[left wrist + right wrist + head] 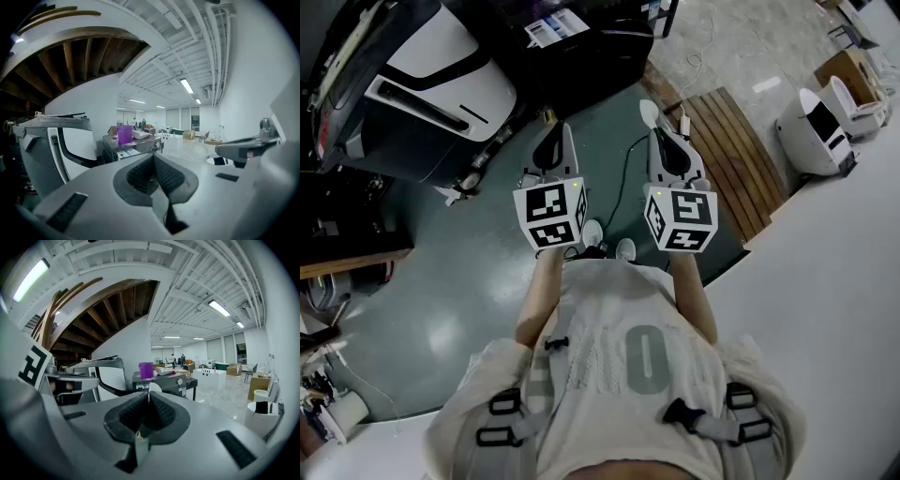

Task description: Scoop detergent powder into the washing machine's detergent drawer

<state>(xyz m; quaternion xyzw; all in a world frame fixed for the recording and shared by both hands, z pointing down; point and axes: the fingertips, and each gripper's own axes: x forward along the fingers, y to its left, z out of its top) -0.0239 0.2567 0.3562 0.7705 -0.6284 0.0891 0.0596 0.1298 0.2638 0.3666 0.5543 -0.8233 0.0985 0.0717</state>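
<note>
Two hand-held grippers are held out side by side above a grey-green floor (431, 281), their marker cubes turned towards the head camera. The right gripper (662, 133) is clamped on a white scoop (649, 113), whose bowl is seen projecting beyond the jaw tips. In the right gripper view the scoop is gripped edge-on between the ribbed pads. The left gripper (550, 136) is closed with nothing in it, its pads pressed together at the tips.

Ahead of both grippers, and well apart from them, a dark machine with a round knob (174, 383) is shown. A purple cup (146, 370) is stood upright on its top, beside a white object that cannot be identified. To the left, a large white-and-black machine (441, 70) is parked below the timber underside of a curved stair (108, 310). A slatted wooden platform (731, 159) is laid on the floor to the right, near a white pod-shaped unit (814, 127). The person's white shoes (623, 249) are visible below the grippers.
</note>
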